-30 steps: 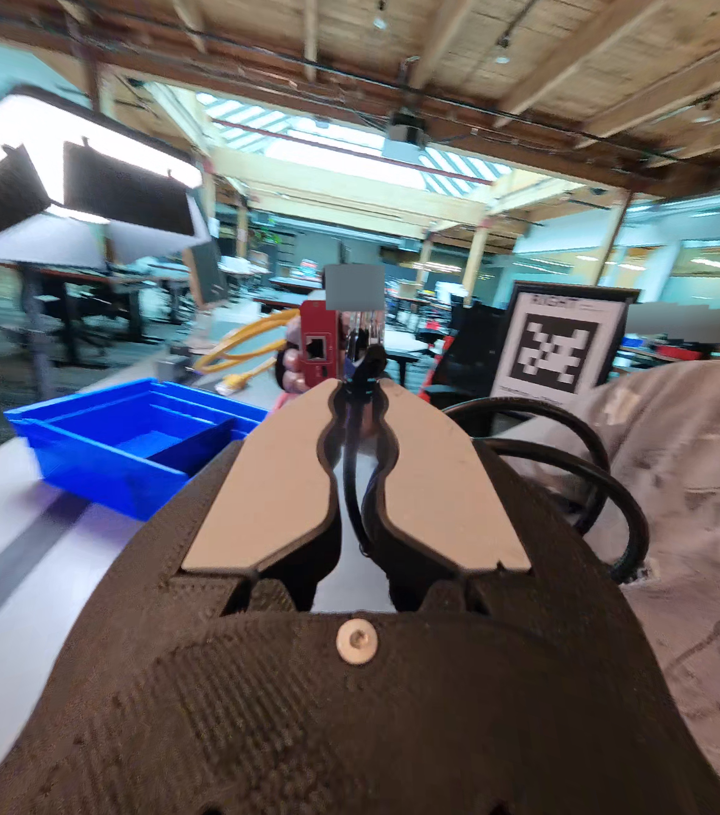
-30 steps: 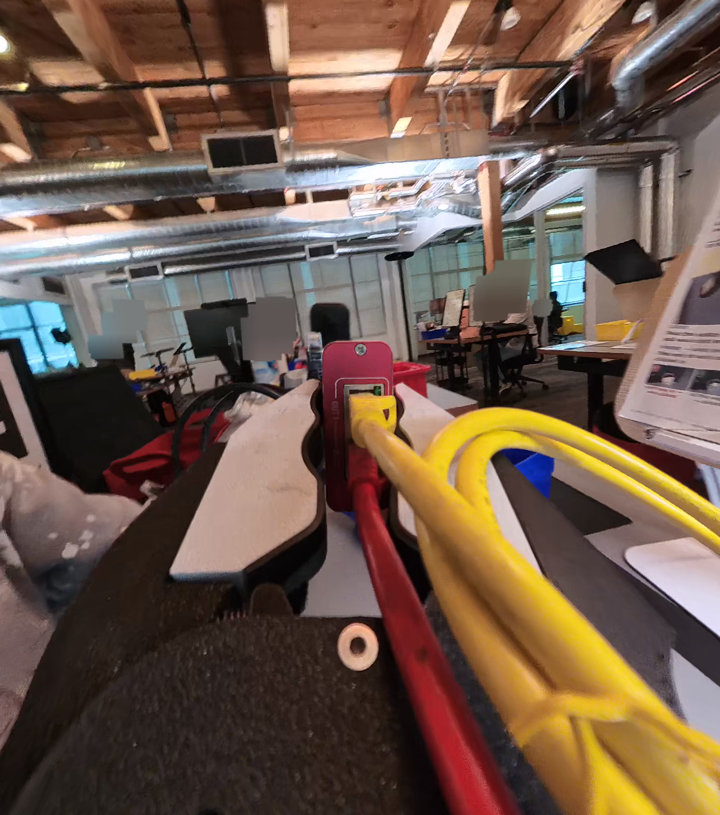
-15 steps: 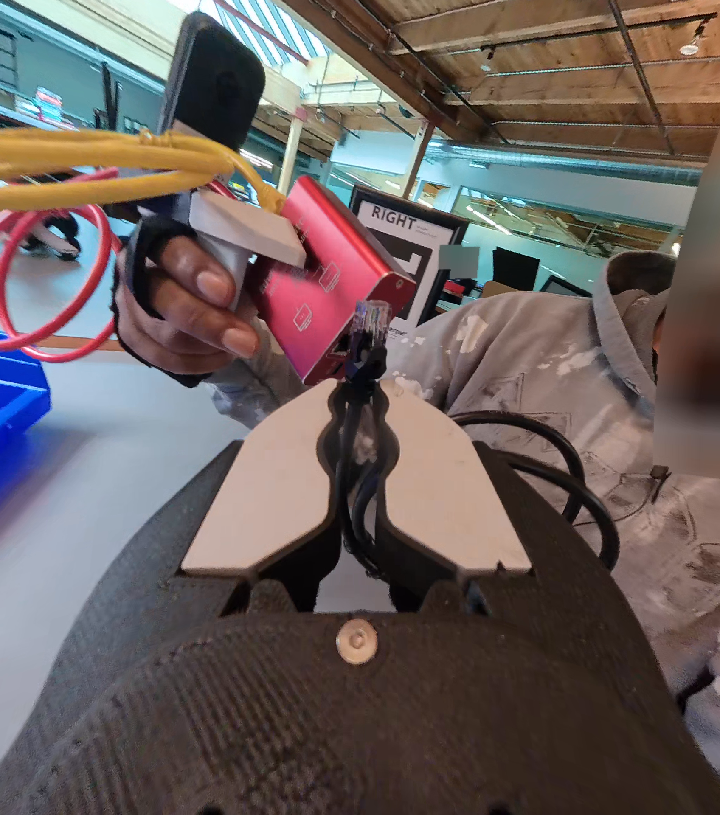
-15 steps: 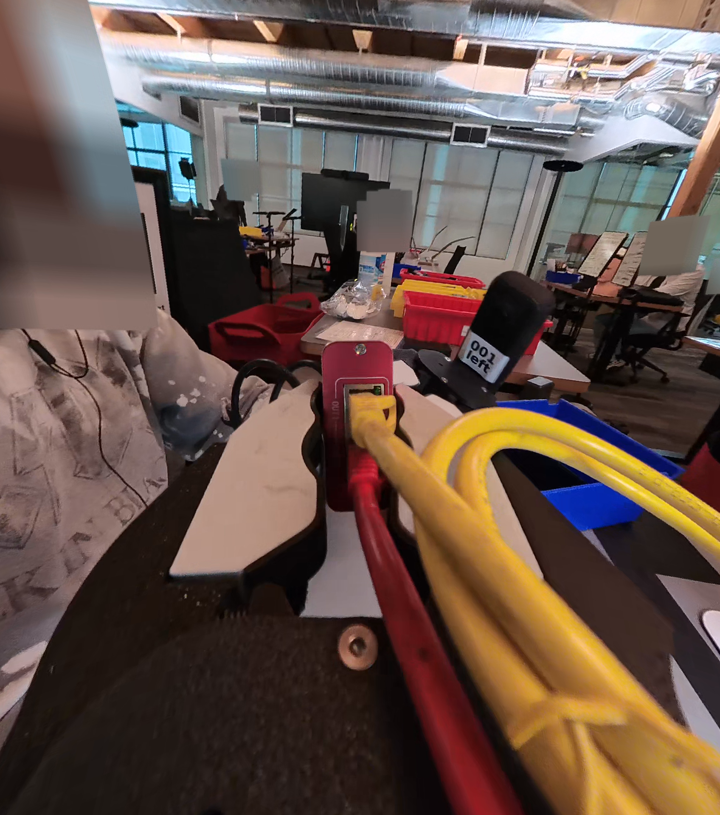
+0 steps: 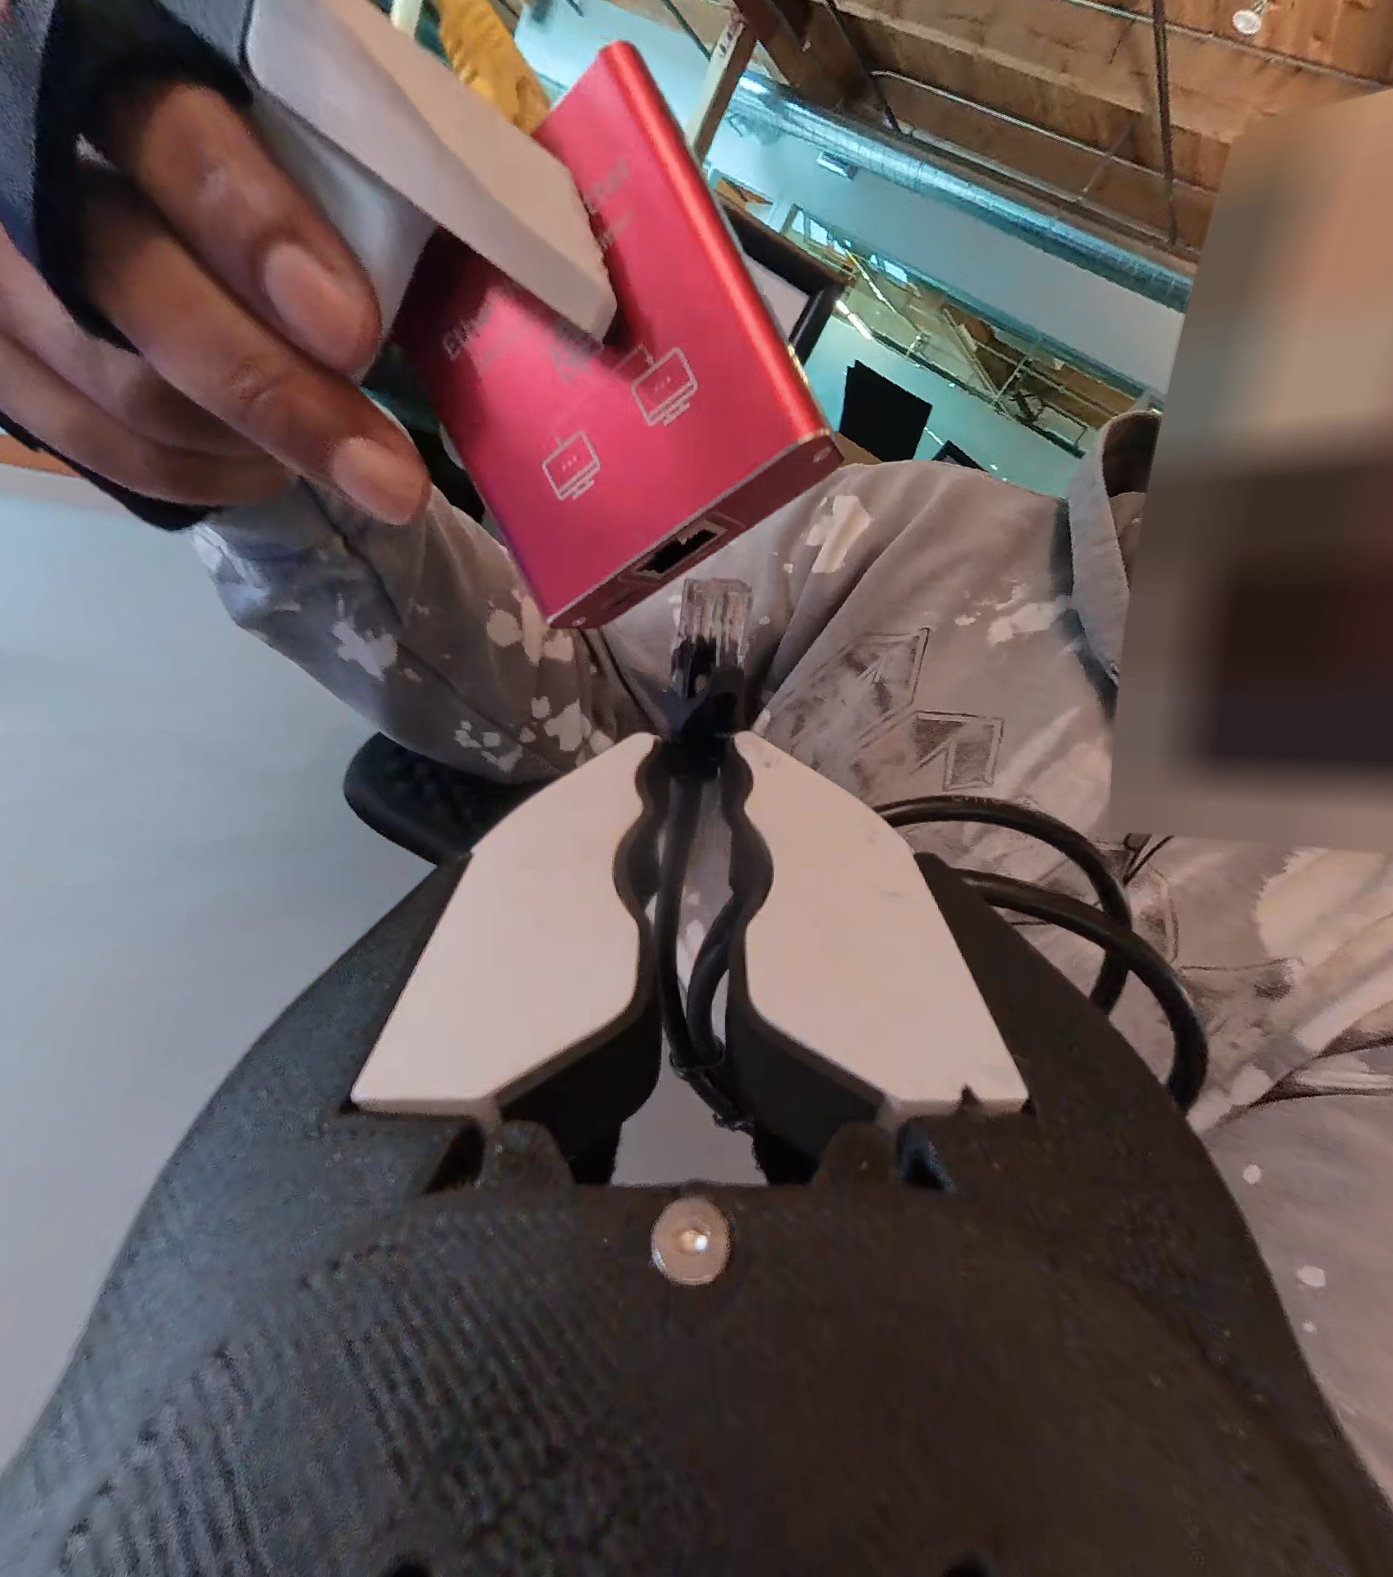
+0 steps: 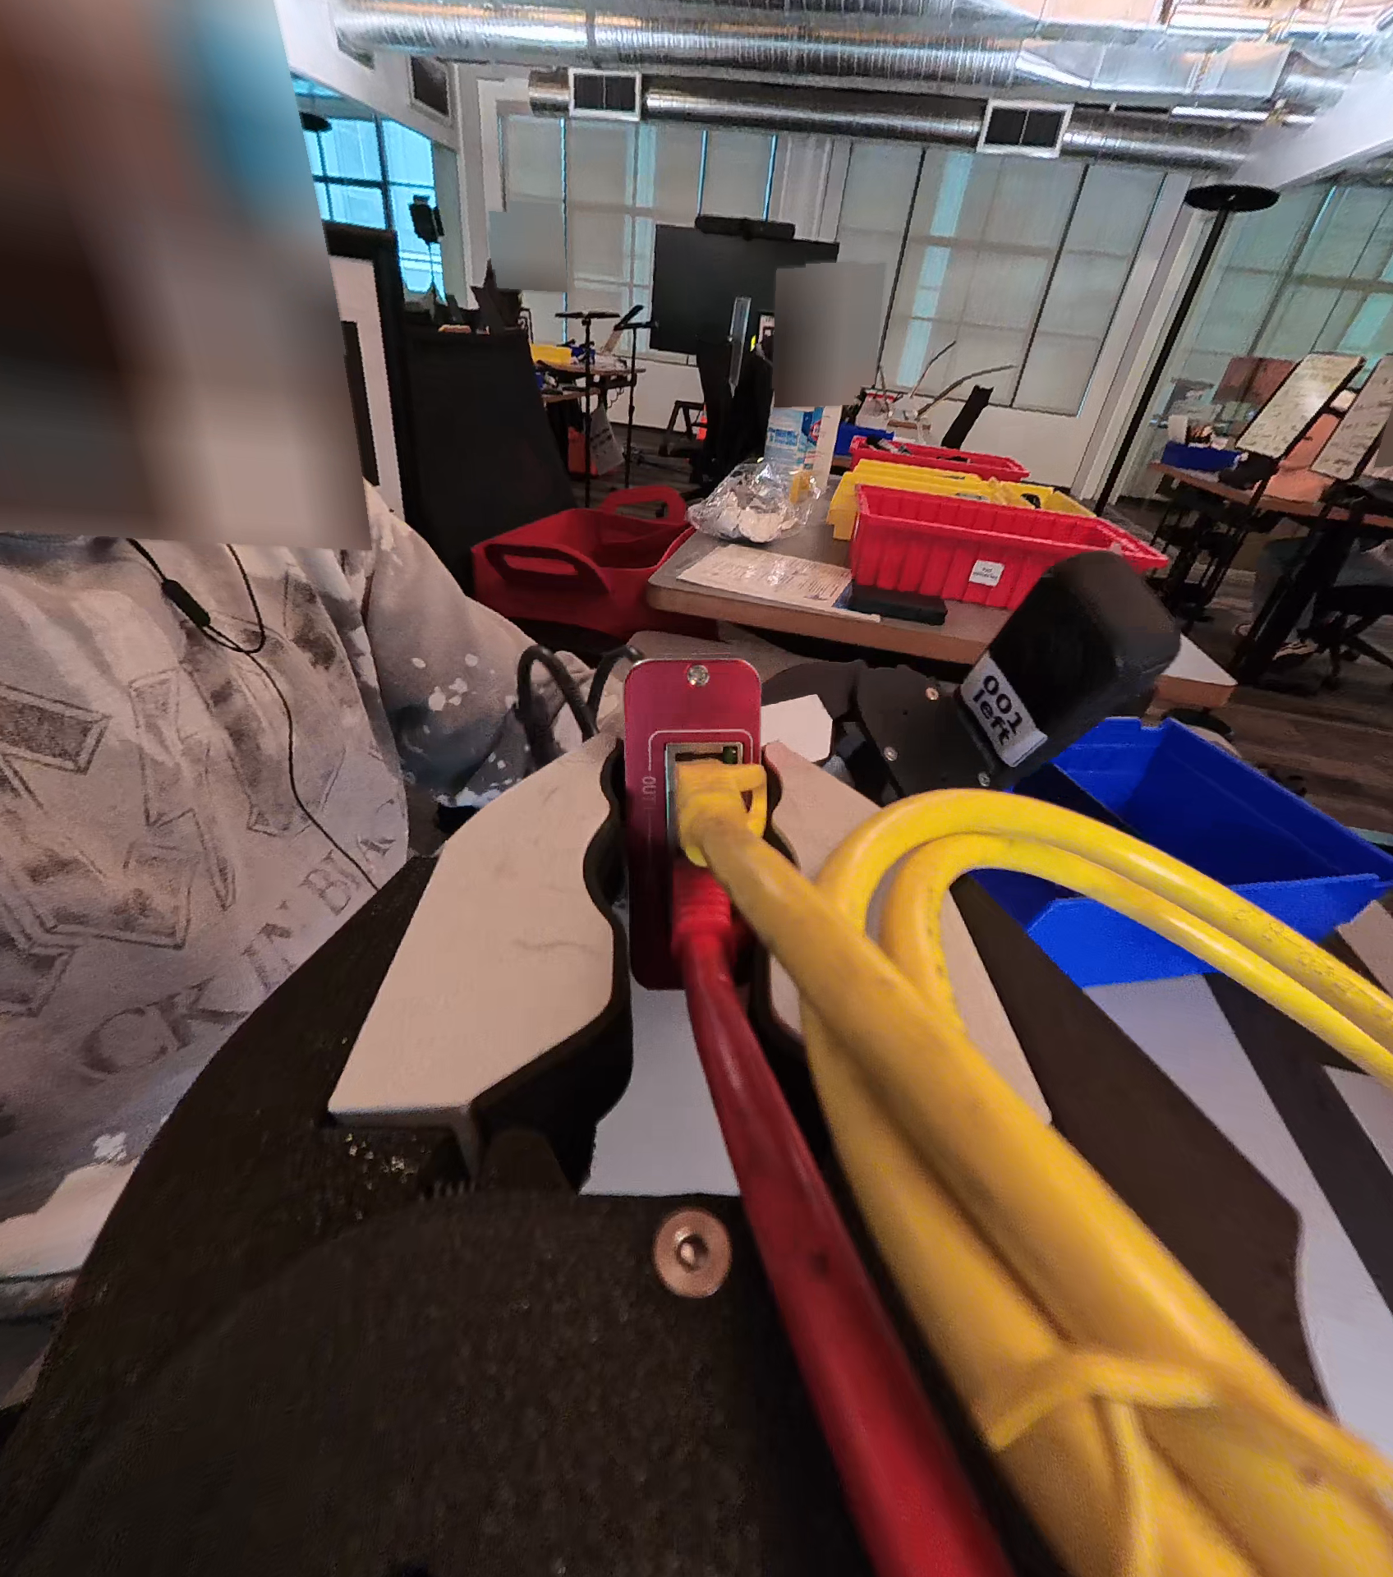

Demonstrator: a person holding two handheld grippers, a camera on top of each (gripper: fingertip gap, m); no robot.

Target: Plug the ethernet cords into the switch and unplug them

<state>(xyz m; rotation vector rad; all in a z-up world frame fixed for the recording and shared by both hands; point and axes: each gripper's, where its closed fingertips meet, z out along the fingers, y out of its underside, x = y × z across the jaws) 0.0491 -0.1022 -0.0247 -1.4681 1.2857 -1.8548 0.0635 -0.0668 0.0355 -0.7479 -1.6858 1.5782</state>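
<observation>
Red switch, left wrist view: the switch [image 5: 625,341] hangs tilted in the upper middle, its empty port end turned down toward the camera.
Left gripper: the left gripper [image 5: 697,751] has its white fingers [image 5: 531,930] pinched together on the black ethernet cord [image 5: 680,896], just behind the plug.
Black cord plug: its clear plug [image 5: 712,616] sticks out past the fingertips and sits just beside the switch's open port [image 5: 680,556], near but not inside it.
Black cord slack: it loops off to the right, over the person's grey spattered sweatshirt [image 5: 975,683].
Hand: a hand [image 5: 164,282] in a black fingerless glove at upper left holds the right gripper, one white finger of which lies flat on the switch's face.

Red switch, right wrist view: the switch [image 6: 691,708] stands on end, clamped between the fingers of the right gripper [image 6: 691,853].
Yellow ethernet cord: its plug [image 6: 714,802] is seated in the upper port, and the bundled cord [image 6: 1017,1109] runs down toward the lower right.
Red ethernet cord: the red ethernet cord [image 6: 770,1152] is plugged in just below the yellow one and runs toward the camera.
Left gripper, far side: its black body [image 6: 1051,674] shows just behind the switch, to the right.
Blue bin: a blue bin [image 6: 1188,862] sits on the table beyond the yellow loops.
</observation>
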